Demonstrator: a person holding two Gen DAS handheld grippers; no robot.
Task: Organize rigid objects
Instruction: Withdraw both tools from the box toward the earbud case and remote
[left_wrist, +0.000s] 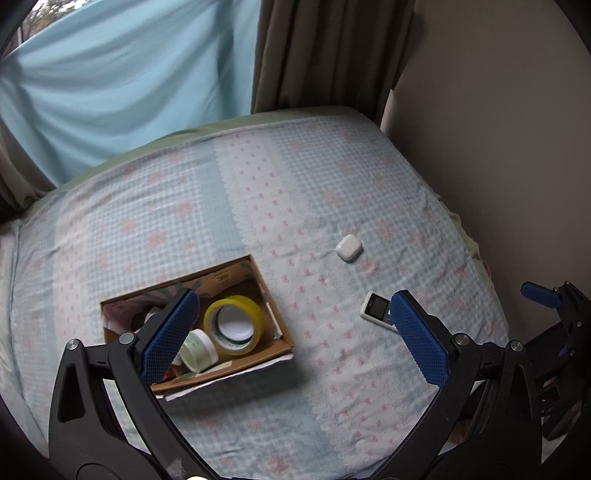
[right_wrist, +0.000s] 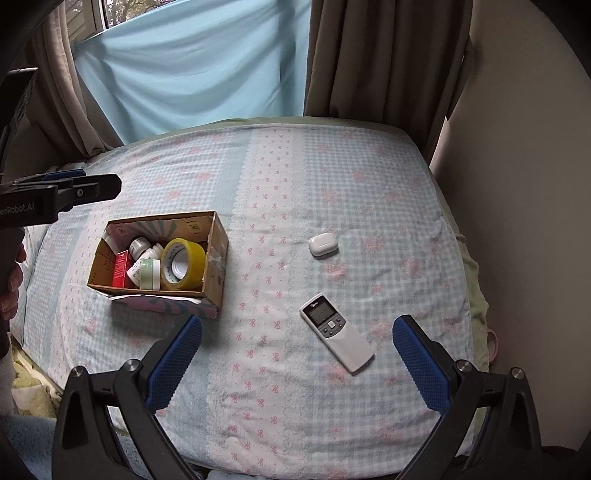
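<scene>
An open cardboard box (right_wrist: 216, 254) lies on the bed and holds a yellow tape roll (right_wrist: 183, 264), a green-lidded jar (right_wrist: 149, 274), a red pack (right_wrist: 122, 267) and small bottles. The box (left_wrist: 275, 310) and tape roll (left_wrist: 236, 325) also show in the left wrist view. A white remote (right_wrist: 334, 330) and a white earbud case (right_wrist: 322, 244) lie loose on the sheet to the right. My left gripper (left_wrist: 291, 328) is open and empty, above the box's right side. My right gripper (right_wrist: 297, 350) is open and empty, just short of the remote.
The bed has a blue checked sheet (right_wrist: 280, 192) with pink bows. A wall (right_wrist: 517, 184) runs along the right edge. Curtains (right_wrist: 369, 55) and a blue cloth (right_wrist: 192, 66) hang behind the bed. The left gripper's body (right_wrist: 55, 199) reaches in at the left.
</scene>
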